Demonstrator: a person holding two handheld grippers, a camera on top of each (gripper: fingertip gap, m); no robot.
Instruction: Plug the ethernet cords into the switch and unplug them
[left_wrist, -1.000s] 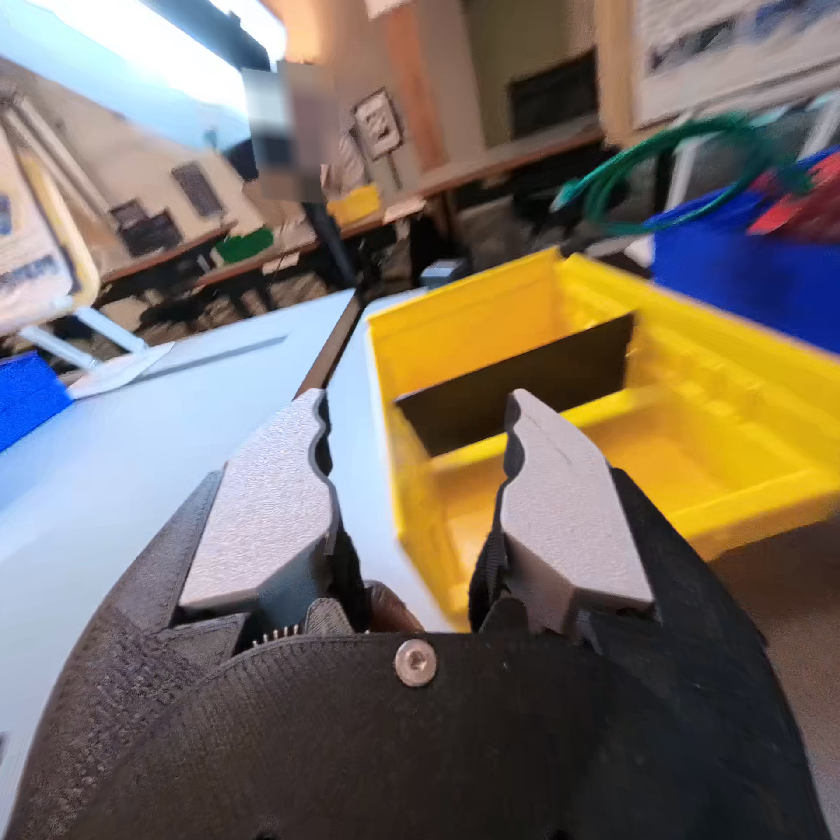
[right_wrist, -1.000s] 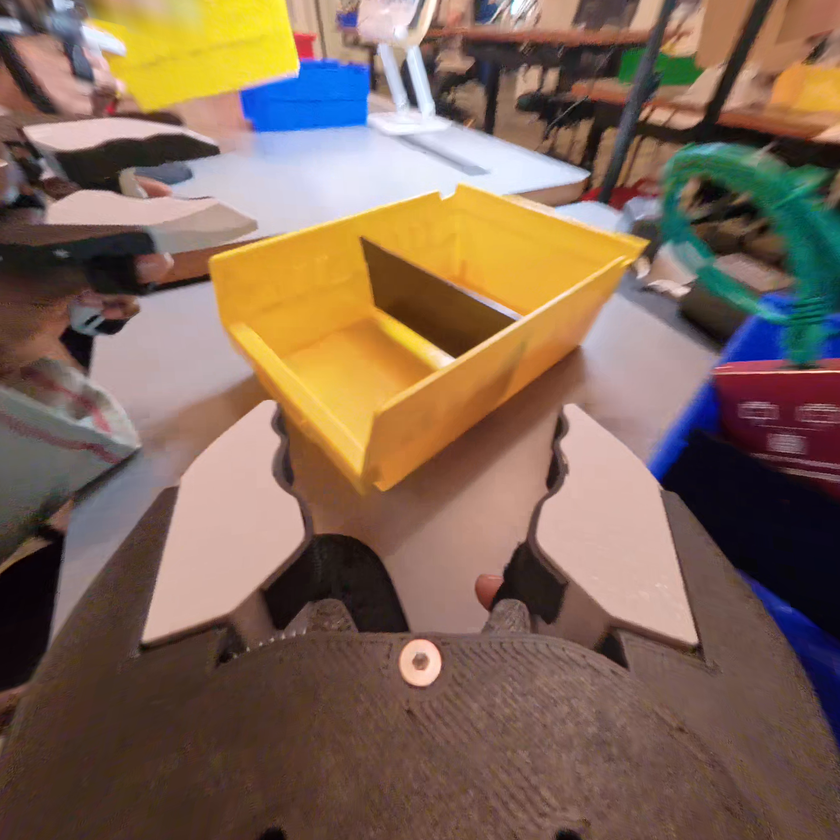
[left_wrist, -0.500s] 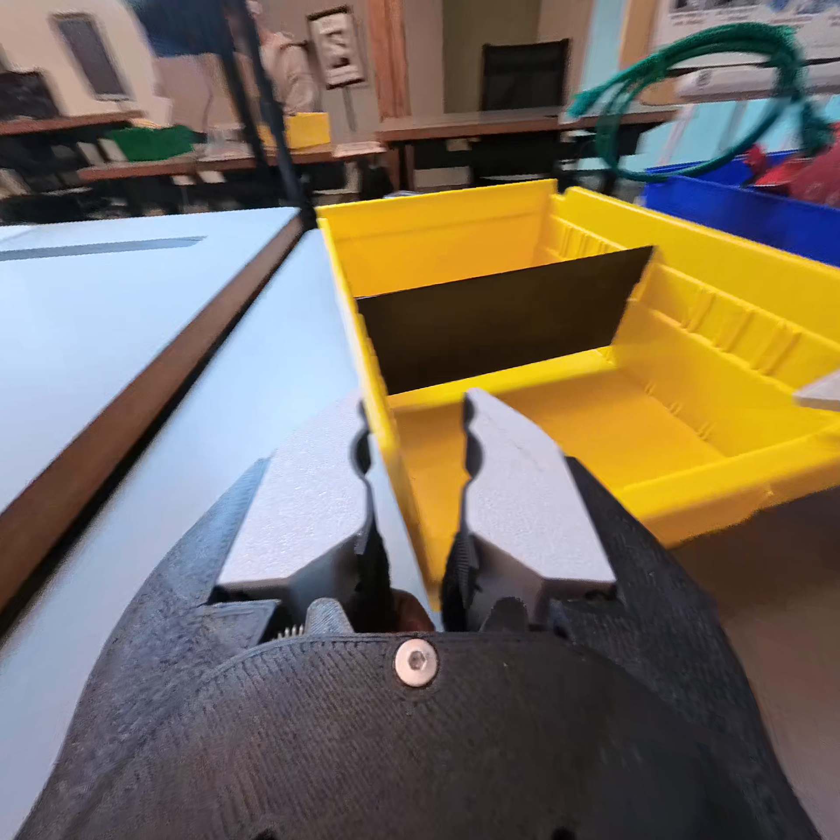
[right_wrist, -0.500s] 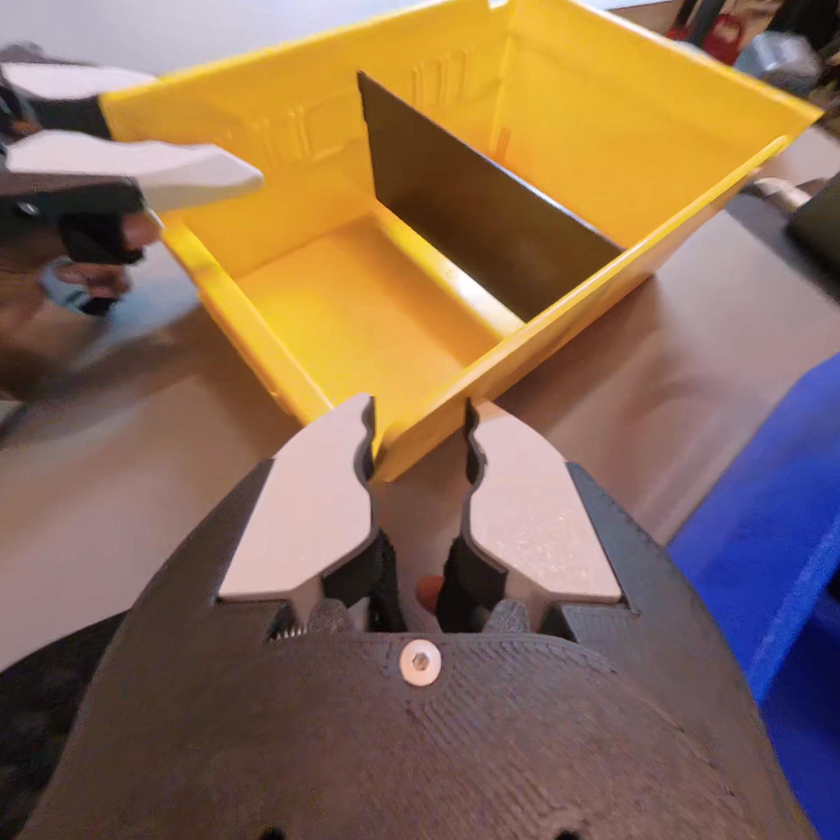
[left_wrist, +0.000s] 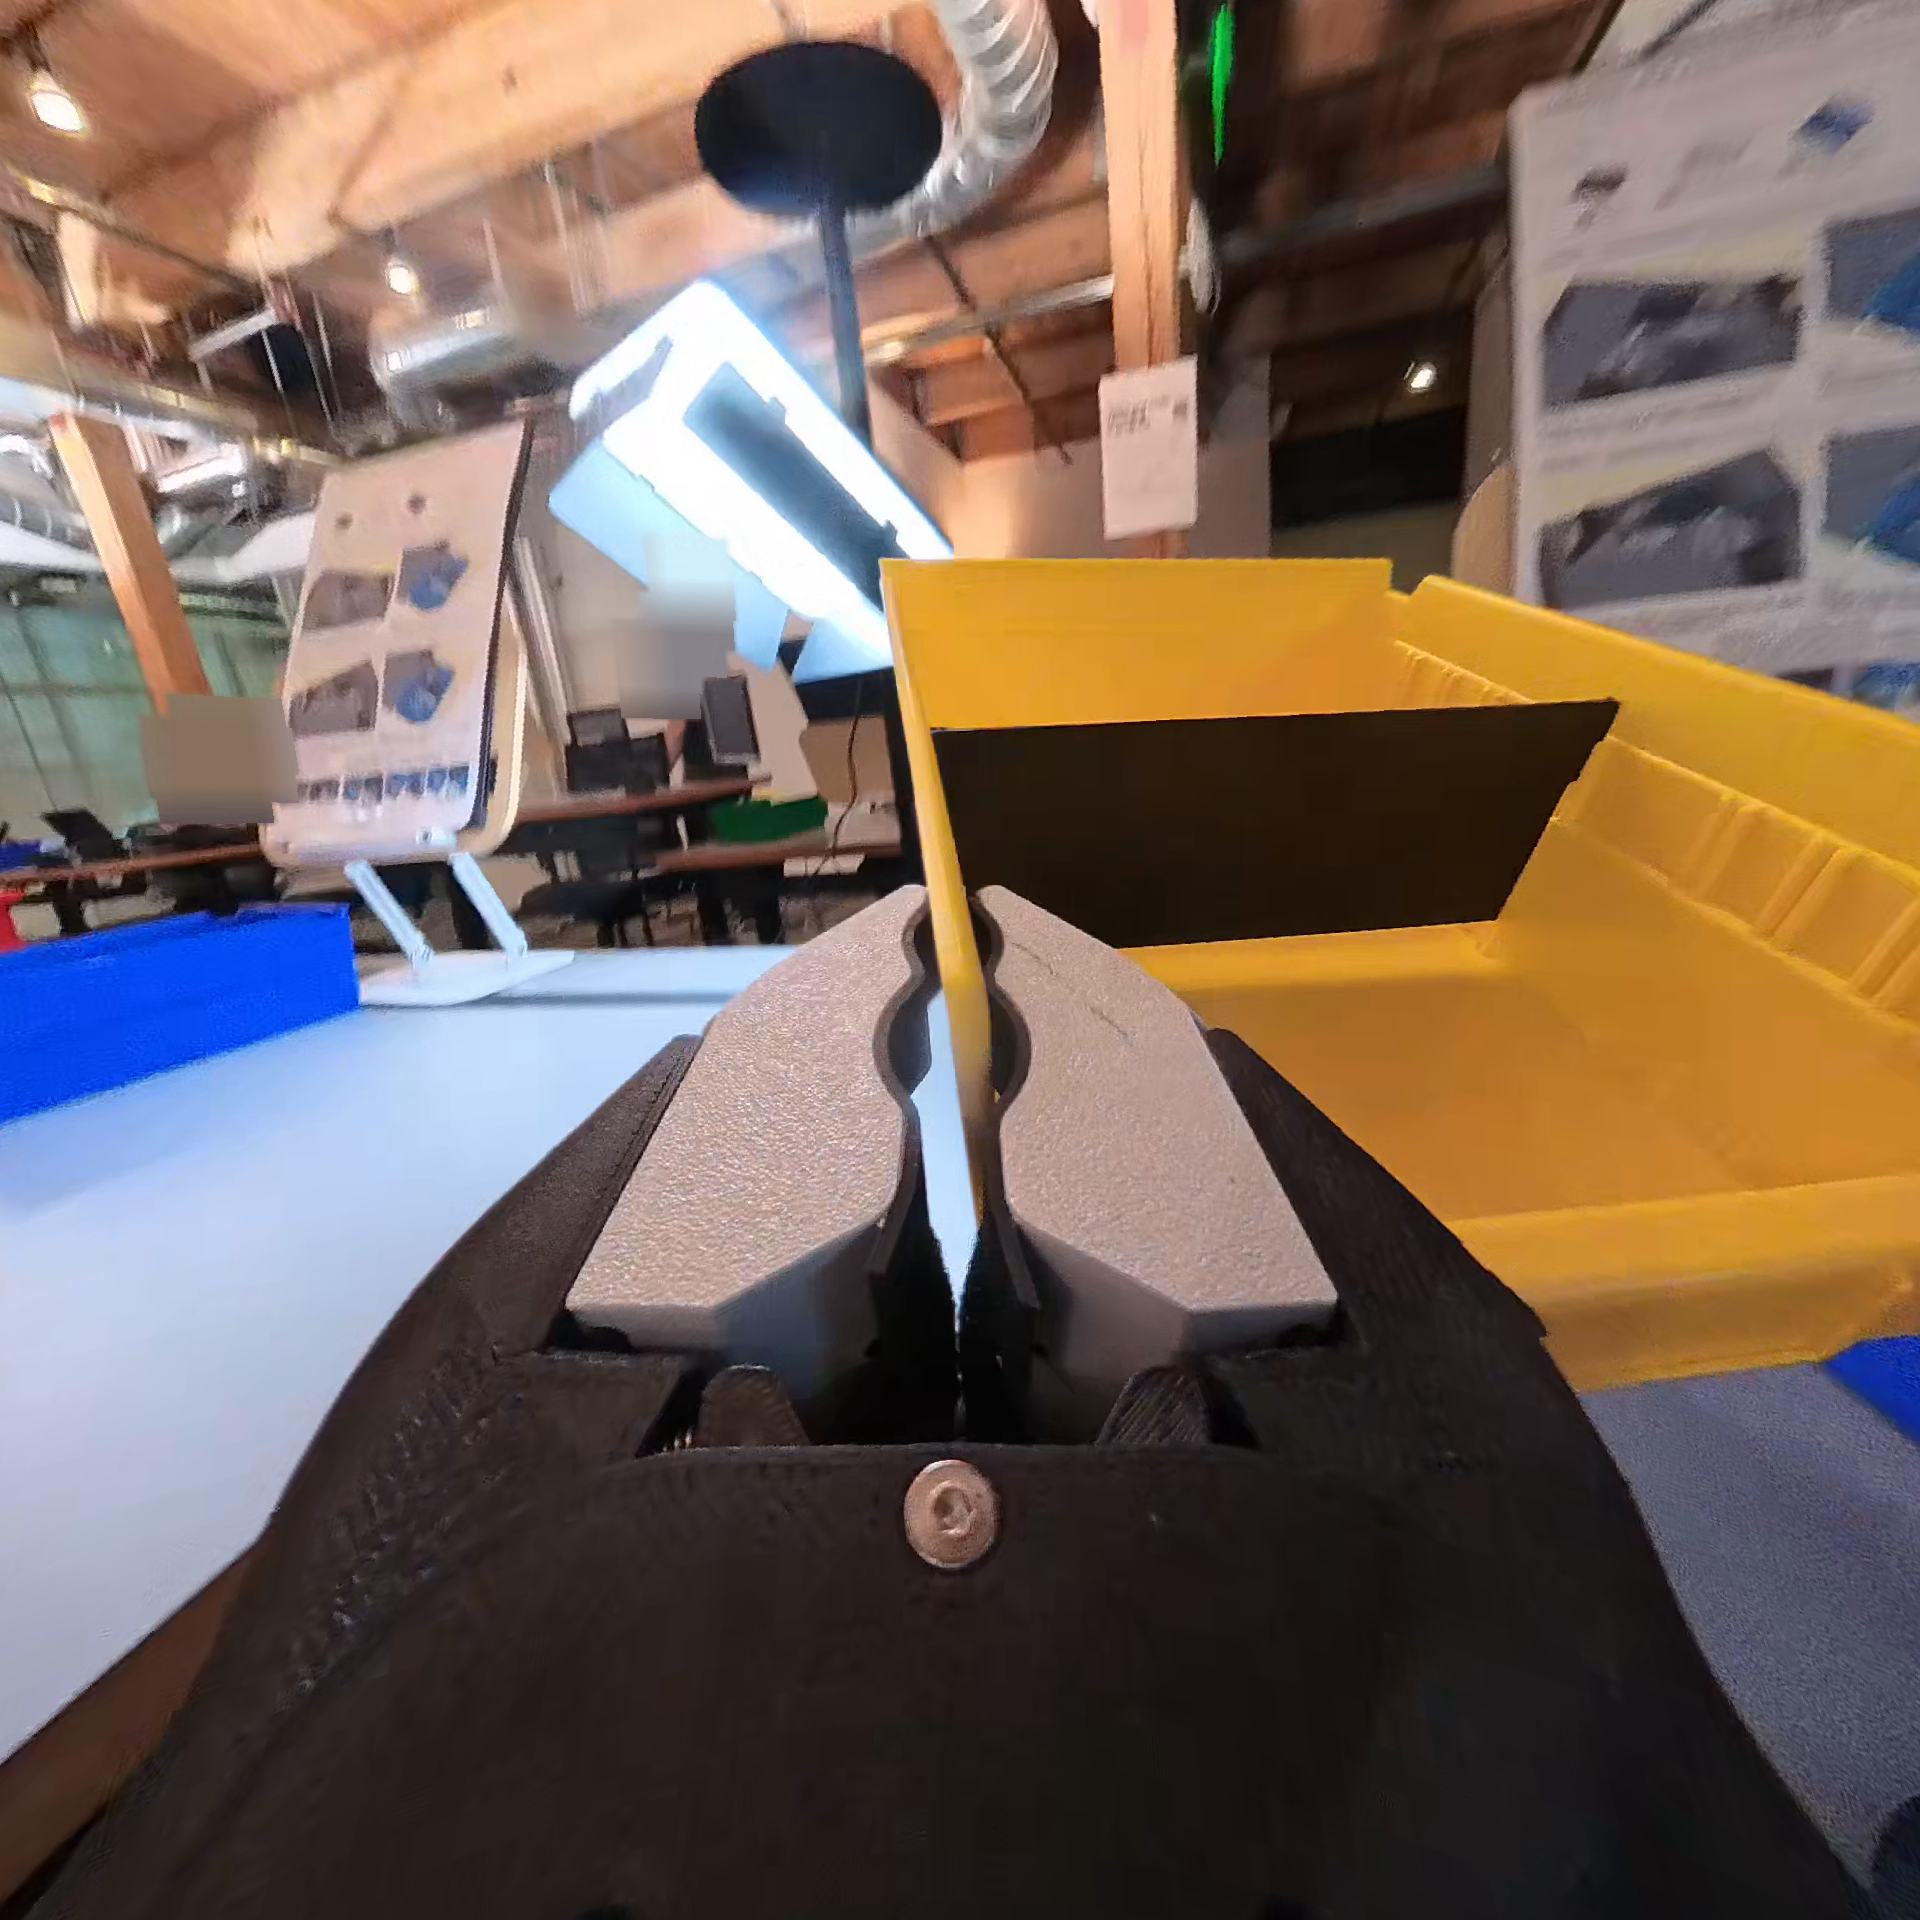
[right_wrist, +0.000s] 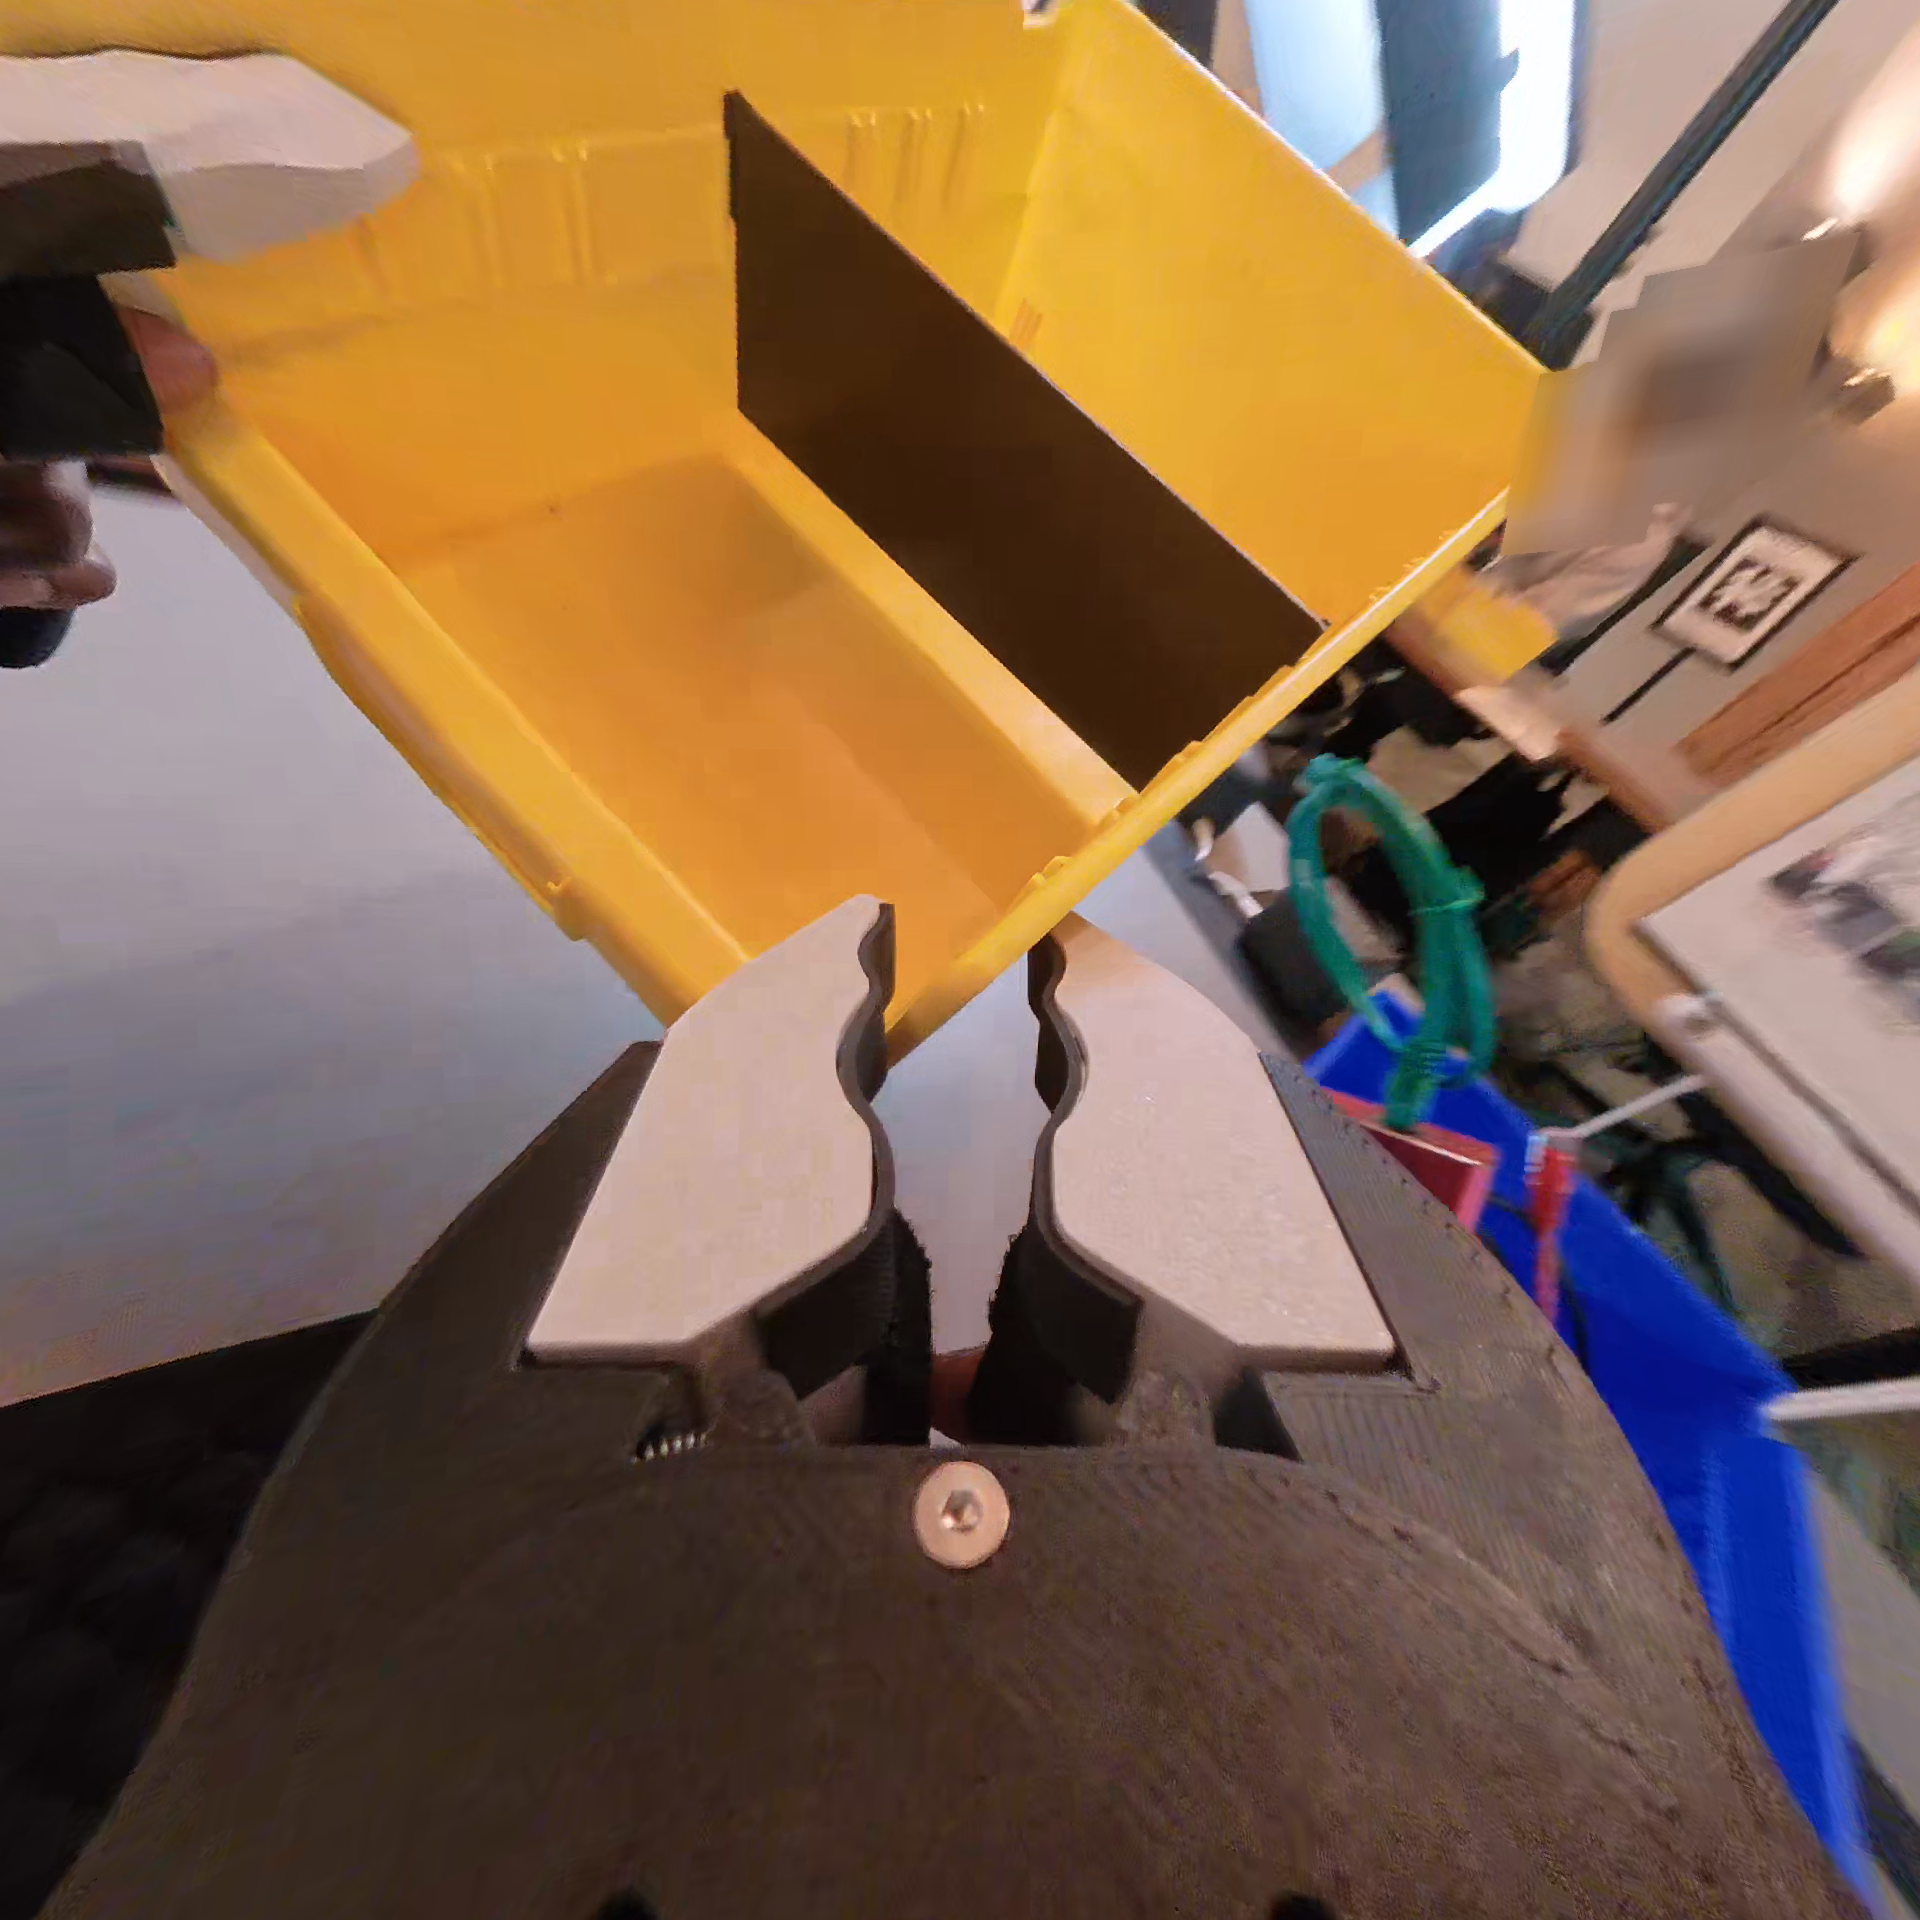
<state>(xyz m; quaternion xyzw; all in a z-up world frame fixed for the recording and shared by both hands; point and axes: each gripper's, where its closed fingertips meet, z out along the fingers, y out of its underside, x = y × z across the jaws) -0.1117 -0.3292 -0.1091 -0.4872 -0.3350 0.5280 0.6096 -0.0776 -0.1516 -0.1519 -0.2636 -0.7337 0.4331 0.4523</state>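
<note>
Left gripper (left_wrist: 958, 935) clamped on yellow bin (left_wrist: 1558, 1091) wall; right gripper (right_wrist: 961, 956) narrowly parted astride corner, 12 o'clock.

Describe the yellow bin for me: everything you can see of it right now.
The yellow bin looks like moulded plastic, open-topped with ribbed inner walls. A black divider stands across it; the near compartment is empty, the far one hidden. The left tool is clamped on one side wall. The right tool straddles the opposite rim near the front corner, with a gap at one finger. In the right wrist view the bin sits tilted.
</note>
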